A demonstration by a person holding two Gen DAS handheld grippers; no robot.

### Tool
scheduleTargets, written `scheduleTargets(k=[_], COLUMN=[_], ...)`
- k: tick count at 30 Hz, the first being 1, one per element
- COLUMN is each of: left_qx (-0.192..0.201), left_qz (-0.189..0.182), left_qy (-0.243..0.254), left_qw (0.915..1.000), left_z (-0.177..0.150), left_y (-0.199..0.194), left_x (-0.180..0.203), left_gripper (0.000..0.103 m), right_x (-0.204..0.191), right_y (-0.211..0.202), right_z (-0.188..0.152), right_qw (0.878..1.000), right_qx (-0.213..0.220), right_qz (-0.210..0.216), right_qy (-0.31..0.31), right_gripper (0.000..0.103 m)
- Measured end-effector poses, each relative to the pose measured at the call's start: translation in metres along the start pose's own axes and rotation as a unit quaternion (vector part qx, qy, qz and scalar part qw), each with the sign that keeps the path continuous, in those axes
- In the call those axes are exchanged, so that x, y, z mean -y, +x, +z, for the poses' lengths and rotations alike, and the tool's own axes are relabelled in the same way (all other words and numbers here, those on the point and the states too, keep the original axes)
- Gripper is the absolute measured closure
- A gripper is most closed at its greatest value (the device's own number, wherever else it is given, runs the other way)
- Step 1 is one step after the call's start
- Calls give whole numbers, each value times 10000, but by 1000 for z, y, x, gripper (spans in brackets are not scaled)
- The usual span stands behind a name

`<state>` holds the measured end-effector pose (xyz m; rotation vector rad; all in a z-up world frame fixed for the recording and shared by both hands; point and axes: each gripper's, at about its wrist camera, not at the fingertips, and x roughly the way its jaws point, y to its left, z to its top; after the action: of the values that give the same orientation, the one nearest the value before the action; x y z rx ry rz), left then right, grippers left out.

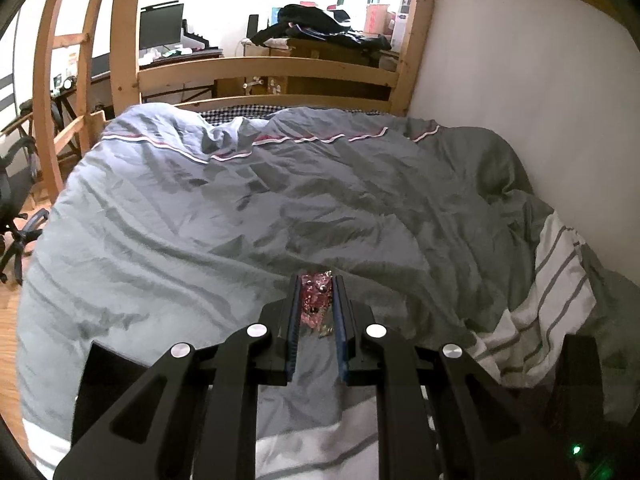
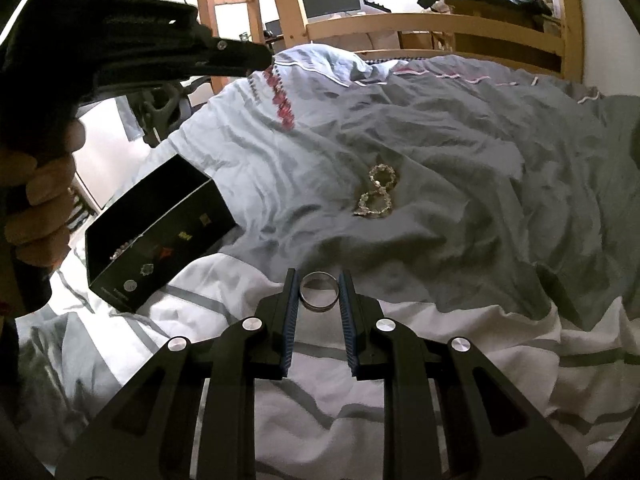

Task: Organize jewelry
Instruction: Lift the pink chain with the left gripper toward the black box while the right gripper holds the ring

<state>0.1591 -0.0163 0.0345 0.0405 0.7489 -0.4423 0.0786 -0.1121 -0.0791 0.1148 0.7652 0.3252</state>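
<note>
My left gripper (image 1: 316, 280) is shut on a red beaded bracelet (image 1: 316, 300), held above the grey duvet. In the right wrist view the left gripper (image 2: 264, 58) shows at upper left with the red bracelet (image 2: 282, 98) hanging from it. My right gripper (image 2: 319, 280) is shut on a silver ring (image 2: 319, 291) above the white striped sheet. A pale beaded bracelet (image 2: 378, 196) lies in a figure-eight on the duvet. A black open box (image 2: 160, 236) sits left on the bed with a beaded piece inside.
A grey duvet (image 1: 280, 208) covers the bed, with a white striped sheet (image 2: 440, 360) nearer me. A wooden bed frame (image 1: 264, 68) stands at the far end, a white wall (image 1: 520, 80) on the right. A desk with a monitor (image 1: 160, 26) lies beyond.
</note>
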Motion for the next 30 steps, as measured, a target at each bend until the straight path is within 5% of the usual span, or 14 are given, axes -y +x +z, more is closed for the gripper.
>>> scheduleTargets(k=[30], left_qx=[-4], left_qz=[426], left_qy=[-520], left_qw=[9977], left_z=[-38], left_y=[-84], left_x=[-82], left_gripper=[88], right_x=[-70], right_y=[-49], right_z=[26], right_qw=[9991], right_qx=[393], right_qz=[56], right_qy=[-165], right_gripper=[82])
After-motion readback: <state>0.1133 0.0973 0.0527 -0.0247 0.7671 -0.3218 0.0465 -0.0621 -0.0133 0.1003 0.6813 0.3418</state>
